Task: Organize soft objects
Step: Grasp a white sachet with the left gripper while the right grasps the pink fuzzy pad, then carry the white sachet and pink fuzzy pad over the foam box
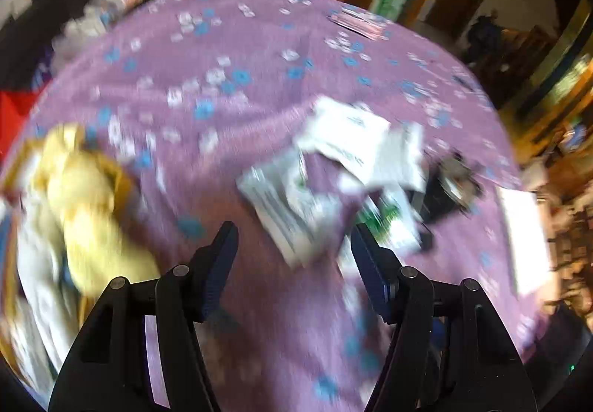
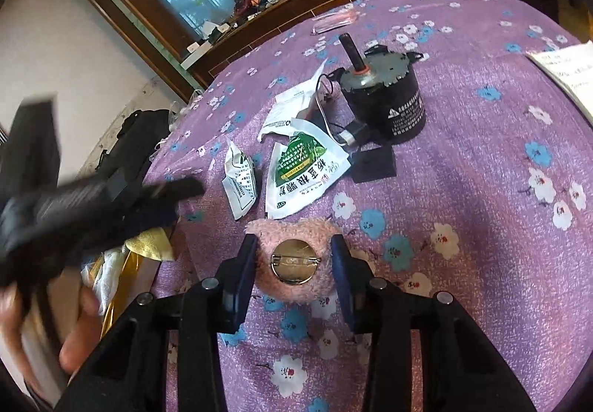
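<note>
Pink fuzzy badge (image 2: 292, 260) lies pin-side up on purple floral surface (image 2: 463, 189), btwn right gripper (image 2: 294, 263) fingers, both pads touching its sides, clamped on it. Left gripper (image 1: 292, 241) wide apart, nothing btwn.

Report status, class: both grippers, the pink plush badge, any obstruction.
Right gripper straddling pink plush badge, pads at its sides, grip unconfirmed. Left gripper open, empty, above sachets. Nothing blocking badge.
</note>
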{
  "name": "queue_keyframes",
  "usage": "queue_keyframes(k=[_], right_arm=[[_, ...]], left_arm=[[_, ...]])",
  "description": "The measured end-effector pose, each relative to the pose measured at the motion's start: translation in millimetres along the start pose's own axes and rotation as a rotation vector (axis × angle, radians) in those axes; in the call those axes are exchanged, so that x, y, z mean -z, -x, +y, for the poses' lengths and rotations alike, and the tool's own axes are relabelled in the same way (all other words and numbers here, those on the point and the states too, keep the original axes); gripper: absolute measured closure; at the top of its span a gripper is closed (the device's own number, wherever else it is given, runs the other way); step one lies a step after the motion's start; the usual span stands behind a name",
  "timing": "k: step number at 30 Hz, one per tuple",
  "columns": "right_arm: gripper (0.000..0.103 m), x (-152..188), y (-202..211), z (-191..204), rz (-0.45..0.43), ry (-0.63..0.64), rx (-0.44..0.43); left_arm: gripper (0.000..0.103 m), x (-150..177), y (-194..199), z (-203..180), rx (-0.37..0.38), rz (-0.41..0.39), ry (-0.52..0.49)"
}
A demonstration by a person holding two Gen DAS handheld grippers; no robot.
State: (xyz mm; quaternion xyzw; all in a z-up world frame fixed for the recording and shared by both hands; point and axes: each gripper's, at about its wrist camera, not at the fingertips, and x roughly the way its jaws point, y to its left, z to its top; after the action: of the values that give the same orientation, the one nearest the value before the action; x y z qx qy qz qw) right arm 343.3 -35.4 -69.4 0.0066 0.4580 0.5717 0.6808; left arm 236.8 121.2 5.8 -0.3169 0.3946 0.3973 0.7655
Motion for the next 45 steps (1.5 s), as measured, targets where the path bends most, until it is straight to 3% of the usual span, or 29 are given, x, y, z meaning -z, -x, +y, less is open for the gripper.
queue_keyframes(k=[4, 5, 8, 10, 12, 18, 22, 25, 31, 35, 38, 41, 45], right_arm=[[0.064, -1, 0, -5, 0.003, -0.028, -0.002], [0.064, -1, 0, -7, 0.003, -0.035, -0.003], [0.064, -2, 1, -12, 0.002, -0.060, -0.009], [0.064, -2, 0, -14, 0.010, -0.071, -0.010], [0.064, -1, 0, -13, 0.012, -0.076, -0.017], [0.064, 1, 4, -9, -0.002, -0.055, -0.025], [0.064, 2, 4, -6, -0.001, -0.045, -0.036], [0.064, 2, 5, -2, -0.010, -0.027, -0.051], [0.064, 5, 10, 10, -0.031, 0.030, -0.120], [0.064, 8, 16, 20, -0.060, 0.085, -0.148], [0.064, 10, 22, 30, -0.093, 0.135, -0.151], [0.064, 16, 32, 44, -0.123, 0.176, -0.158], [0.064, 30, 43, 84, -0.079, 0.174, -0.272]], left_arm=[[0.040, -18, -37, -2, -0.039, 0.065, 0.025], [0.043, -20, -45, 0, -0.067, 0.070, 0.042], [0.054, -16, -49, 3, -0.052, 0.045, 0.046], [0.084, -9, -42, 4, -0.039, 0.030, 0.034], [0.091, 0, -35, 6, -0.023, 0.046, 0.013], [0.093, 29, -12, 14, 0.034, 0.060, -0.018], [0.093, 58, 27, 17, 0.084, 0.008, -0.059], [0.093, 74, 49, 26, 0.190, 0.029, -0.041], [0.093, 108, 93, 44, 0.270, 0.017, -0.033], [0.093, 128, 124, 64, 0.274, -0.027, -0.040], [0.093, 133, 145, 91, 0.300, -0.045, 0.010], [0.093, 132, 166, 129, 0.259, -0.100, 0.064], [0.093, 132, 185, 180, 0.248, -0.136, 0.158]])
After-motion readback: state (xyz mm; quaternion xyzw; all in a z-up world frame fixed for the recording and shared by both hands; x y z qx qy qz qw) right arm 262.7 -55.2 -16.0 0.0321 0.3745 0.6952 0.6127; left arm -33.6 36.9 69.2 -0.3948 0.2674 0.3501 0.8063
